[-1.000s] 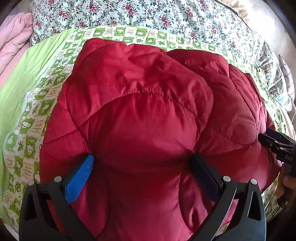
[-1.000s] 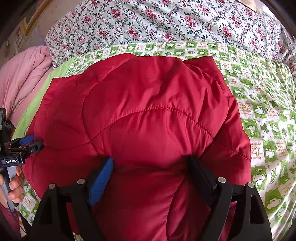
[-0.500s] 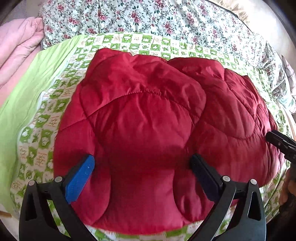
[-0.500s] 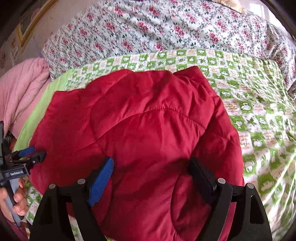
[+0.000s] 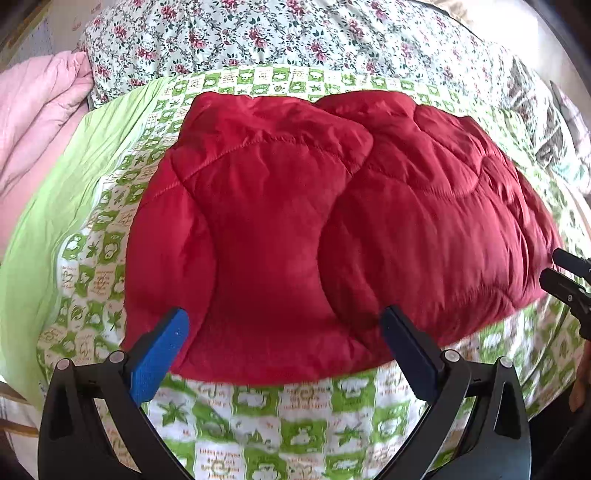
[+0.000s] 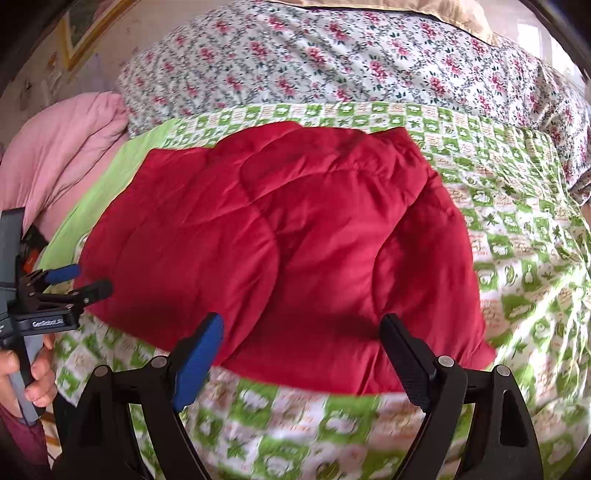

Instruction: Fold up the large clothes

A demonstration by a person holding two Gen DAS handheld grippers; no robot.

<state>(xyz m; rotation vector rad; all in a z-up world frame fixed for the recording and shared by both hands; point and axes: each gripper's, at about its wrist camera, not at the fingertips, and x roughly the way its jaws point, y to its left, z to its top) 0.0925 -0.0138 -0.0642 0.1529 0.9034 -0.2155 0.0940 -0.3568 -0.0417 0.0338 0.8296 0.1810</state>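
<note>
Where our two grippers hang at the near edge of the bed, we hold nothing. Our left gripper (image 5: 282, 345) has its jaws spread wide, the blue pad and the black pad either side of the jacket's near hem without clamping it. Our right gripper (image 6: 301, 349) is spread just as wide, likewise empty. In the right wrist view we see the left gripper at the far left, held in our left hand (image 6: 27, 373).

Under both grippers lies a green-and-white checked quilt (image 5: 295, 432) printed with small cartoon figures and leaves, covering the bed from the near edge outward. On it rests the red quilted jacket (image 5: 295, 221), puffy and folded into a compact rounded bundle, one padded panel lapped over another, with curved stitch lines across the fabric. It sits just beyond our fingertips, roughly central on the quilt.

To the left of the checks runs a plain lime-green sheet (image 5: 44, 221), and farther left a pink padded blanket (image 5: 37, 110) is heaped. Beyond the jacket, a floral duvet (image 6: 332, 55) with pink roses is piled across the far side. At the far left corner, a gold picture frame (image 6: 85, 33) hangs on a pale wall.
</note>
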